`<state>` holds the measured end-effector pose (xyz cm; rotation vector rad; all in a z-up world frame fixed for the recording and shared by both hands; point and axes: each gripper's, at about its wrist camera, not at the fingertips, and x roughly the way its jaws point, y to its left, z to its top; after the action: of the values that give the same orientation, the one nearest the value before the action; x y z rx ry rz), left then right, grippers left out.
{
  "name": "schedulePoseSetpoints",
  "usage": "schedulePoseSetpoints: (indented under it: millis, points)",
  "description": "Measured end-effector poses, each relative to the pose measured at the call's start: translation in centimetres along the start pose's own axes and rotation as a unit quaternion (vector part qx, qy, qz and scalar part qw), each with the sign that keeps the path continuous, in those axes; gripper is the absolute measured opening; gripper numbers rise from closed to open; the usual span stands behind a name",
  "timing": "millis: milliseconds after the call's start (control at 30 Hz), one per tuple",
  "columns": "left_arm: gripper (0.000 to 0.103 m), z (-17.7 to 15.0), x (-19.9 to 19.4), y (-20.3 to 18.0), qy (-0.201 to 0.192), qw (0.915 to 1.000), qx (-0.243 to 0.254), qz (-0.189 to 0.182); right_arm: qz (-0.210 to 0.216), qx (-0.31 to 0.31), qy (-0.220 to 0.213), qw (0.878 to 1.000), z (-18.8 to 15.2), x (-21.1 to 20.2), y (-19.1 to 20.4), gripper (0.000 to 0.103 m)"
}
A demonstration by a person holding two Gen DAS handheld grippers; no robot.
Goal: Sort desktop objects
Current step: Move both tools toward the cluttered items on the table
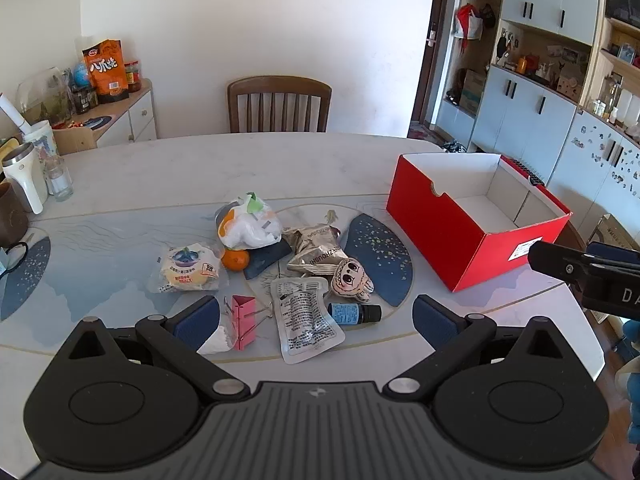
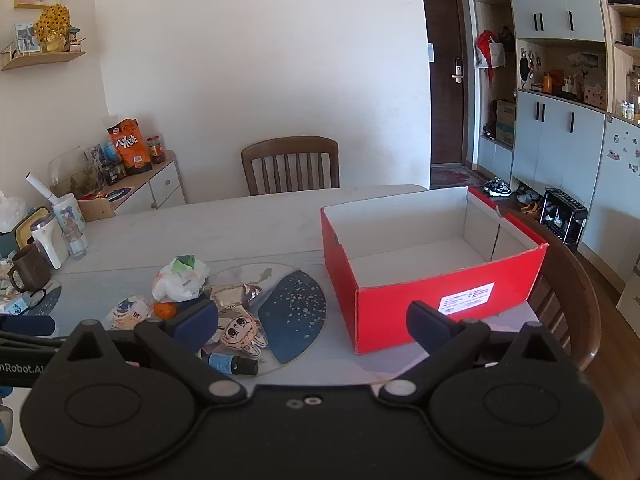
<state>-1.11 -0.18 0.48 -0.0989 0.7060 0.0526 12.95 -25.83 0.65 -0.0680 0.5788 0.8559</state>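
A pile of small objects lies mid-table: a white plastic bag (image 1: 248, 222), an orange (image 1: 235, 260), a wrapped bun (image 1: 188, 270), a silver snack packet (image 1: 316, 246), a cartoon doll (image 1: 352, 278), a clear sachet (image 1: 306, 320), a blue bottle (image 1: 354, 314) and a pink binder clip (image 1: 243, 320). An empty red box (image 1: 472, 220) stands to their right; in the right wrist view the box (image 2: 432, 292) is straight ahead. My left gripper (image 1: 316, 320) is open, just short of the sachet. My right gripper (image 2: 312, 326) is open and empty, between the doll (image 2: 240, 332) and the box.
A wooden chair (image 1: 279, 104) stands behind the table. Mugs, a white flask (image 1: 24, 180) and a glass crowd the table's left edge. A sideboard with snack bags (image 1: 107, 72) is at the far left. Cabinets (image 1: 540, 80) line the right wall. A second chair (image 2: 568, 292) stands by the box.
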Motion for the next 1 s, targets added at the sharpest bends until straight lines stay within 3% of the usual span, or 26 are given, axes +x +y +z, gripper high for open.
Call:
schedulePoseSetpoints:
  millis: [267, 600, 733, 933, 1000]
  points:
    - [0.103, -0.2, -0.1, -0.2, -0.001, 1.0, -0.005, 0.001, 0.019, -0.025, 0.002, 0.999, -0.2, 0.2, 0.4, 0.1]
    - [0.103, -1.7, 0.9, 1.3, -0.003, 0.9992, -0.021, 0.033, 0.072, -0.101, 0.003, 0.992, -1.0, 1.4, 2.1, 0.098]
    - [0.103, -2.4, 1.8, 2.2, 0.003, 0.9986, -0.005, 0.052, 0.085, -0.109, 0.006, 0.99, -1.3, 2.5, 2.9, 0.098]
    - [0.103, -2.9, 3.9, 3.9, 0.026, 0.9981, 0.026, 0.05, 0.088, -0.123, 0.019, 0.988, -2.3, 4.7, 4.4, 0.096]
    - [0.103, -3.0, 4.5, 4.5, 0.032, 0.9975, 0.026, 0.058, 0.087, -0.121, 0.029, 0.988, -2.5, 5.4, 4.8, 0.092]
